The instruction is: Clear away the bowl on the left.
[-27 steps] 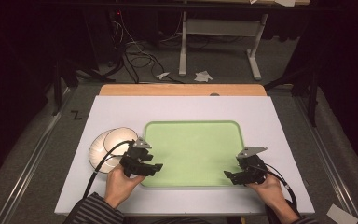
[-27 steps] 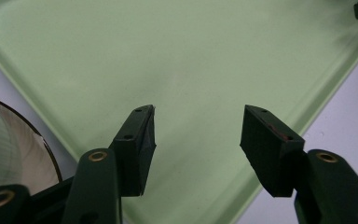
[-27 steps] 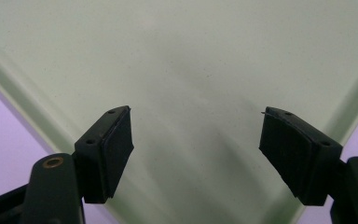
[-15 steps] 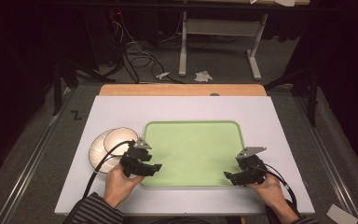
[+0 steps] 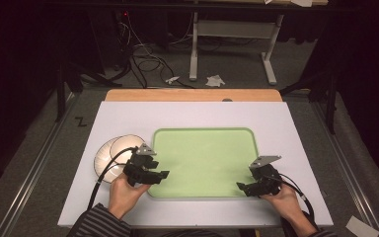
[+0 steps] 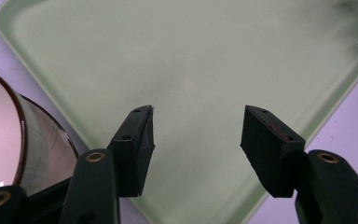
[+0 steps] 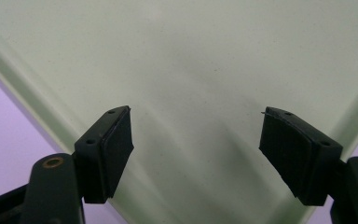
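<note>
Both sets of jaws spread wide and holding nothing, left gripper over the near left corner of the green tray, right gripper over its near right corner, plates just left of the tray.

A dim lab: white worktable, loose floor cables, metal stand.

High view sits above the near side, looking forward and down over the whole table. Both gripper views ride low, super close, each aimed across the green tray, which all three views share.
</note>
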Tool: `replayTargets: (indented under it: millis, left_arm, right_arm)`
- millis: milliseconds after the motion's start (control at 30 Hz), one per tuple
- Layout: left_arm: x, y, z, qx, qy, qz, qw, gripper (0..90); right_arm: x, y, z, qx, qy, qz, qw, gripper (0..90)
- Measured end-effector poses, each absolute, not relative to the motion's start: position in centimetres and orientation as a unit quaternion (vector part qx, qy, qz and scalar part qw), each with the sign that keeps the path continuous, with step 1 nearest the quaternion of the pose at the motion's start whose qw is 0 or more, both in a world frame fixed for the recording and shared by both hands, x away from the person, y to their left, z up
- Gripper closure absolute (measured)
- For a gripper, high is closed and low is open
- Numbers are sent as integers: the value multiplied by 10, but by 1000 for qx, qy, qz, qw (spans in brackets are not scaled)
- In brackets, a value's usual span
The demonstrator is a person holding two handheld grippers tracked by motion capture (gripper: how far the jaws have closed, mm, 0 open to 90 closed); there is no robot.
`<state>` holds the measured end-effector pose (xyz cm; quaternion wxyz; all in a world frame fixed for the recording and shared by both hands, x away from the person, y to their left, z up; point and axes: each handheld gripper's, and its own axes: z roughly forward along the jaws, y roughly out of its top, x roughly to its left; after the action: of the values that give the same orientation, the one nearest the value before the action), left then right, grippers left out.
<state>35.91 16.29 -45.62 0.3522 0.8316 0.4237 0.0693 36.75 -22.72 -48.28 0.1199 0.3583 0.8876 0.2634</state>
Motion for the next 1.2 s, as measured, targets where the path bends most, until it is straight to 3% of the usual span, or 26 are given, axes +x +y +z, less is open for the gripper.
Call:
replayTargets:
  millis: [1200]
  left_arm:
    - [363, 197, -444, 788, 475, 95, 380, 423]
  right_arm:
    - [368, -226, -484, 353, 891, 261, 116, 267]
